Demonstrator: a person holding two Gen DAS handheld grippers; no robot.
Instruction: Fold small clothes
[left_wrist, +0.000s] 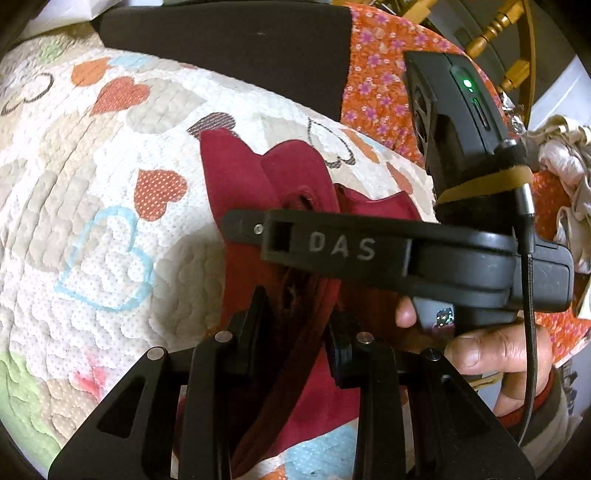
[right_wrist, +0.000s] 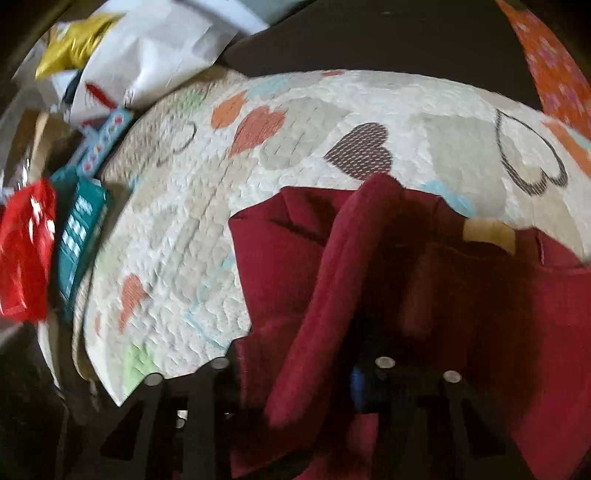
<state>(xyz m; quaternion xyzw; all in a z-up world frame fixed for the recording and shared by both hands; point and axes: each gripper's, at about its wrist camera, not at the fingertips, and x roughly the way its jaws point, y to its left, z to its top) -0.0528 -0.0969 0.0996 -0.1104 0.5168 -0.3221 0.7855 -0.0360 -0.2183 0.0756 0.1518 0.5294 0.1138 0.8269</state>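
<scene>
A dark red garment (left_wrist: 236, 177) lies crumpled on a quilt printed with hearts (left_wrist: 92, 184). At the bottom of the left wrist view, my left gripper (left_wrist: 299, 317) is shut on a bunched edge of it. My right gripper (left_wrist: 240, 226), held by a hand (left_wrist: 491, 354), crosses that view from the right. It reaches over the cloth, which rises in a fold just beyond its fingers. The right wrist view is blurred. There a raised band of the red garment (right_wrist: 332, 277) runs down between the right gripper's fingers and hides the pads, so it looks gripped.
A black panel (left_wrist: 221, 44) and an orange flowered cloth (left_wrist: 376, 85) lie past the quilt, with a wooden chair (left_wrist: 498, 26) behind. Pale clothes (left_wrist: 565, 155) are piled at the right. A red packet (right_wrist: 26, 251), a teal box (right_wrist: 81, 232) and white paper (right_wrist: 159, 48) crowd the quilt's left edge.
</scene>
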